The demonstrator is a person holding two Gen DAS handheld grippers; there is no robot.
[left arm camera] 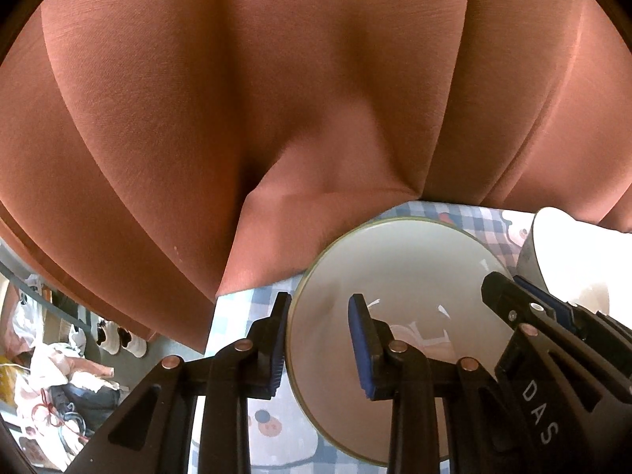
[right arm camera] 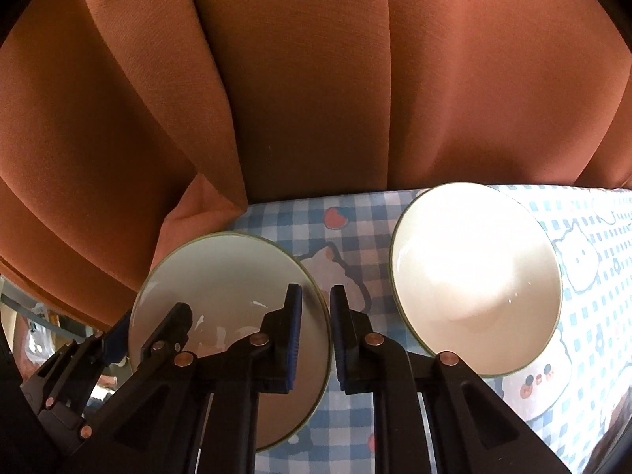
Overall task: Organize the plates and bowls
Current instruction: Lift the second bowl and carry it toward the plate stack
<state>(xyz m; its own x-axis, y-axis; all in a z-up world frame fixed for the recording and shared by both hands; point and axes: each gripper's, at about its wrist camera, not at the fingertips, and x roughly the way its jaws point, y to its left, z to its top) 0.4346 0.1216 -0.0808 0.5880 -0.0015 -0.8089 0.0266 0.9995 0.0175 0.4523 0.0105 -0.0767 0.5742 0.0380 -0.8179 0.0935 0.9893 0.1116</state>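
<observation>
A white plate with a green rim (left arm camera: 399, 260) (right arm camera: 229, 272) lies on the checked tablecloth. My left gripper (left arm camera: 322, 339) is open, its jaws on either side of the plate's left rim, not closed on it. My right gripper (right arm camera: 316, 335) straddles the plate's right rim with a narrow gap; whether it clamps the rim is unclear. It also shows in the left wrist view (left arm camera: 525, 300). The left gripper also shows in the right wrist view (right arm camera: 154, 335). A white bowl with a green rim (right arm camera: 474, 276) (left arm camera: 572, 260) stands to the right of the plate.
The table wears a blue and white checked cloth with cartoon prints (right arm camera: 584, 237) (left arm camera: 233, 312). A brown curtain (left arm camera: 276, 98) (right arm camera: 316, 79) hangs right behind the table's far edge. Shoes and bags (left arm camera: 118, 339) lie on the floor at the left.
</observation>
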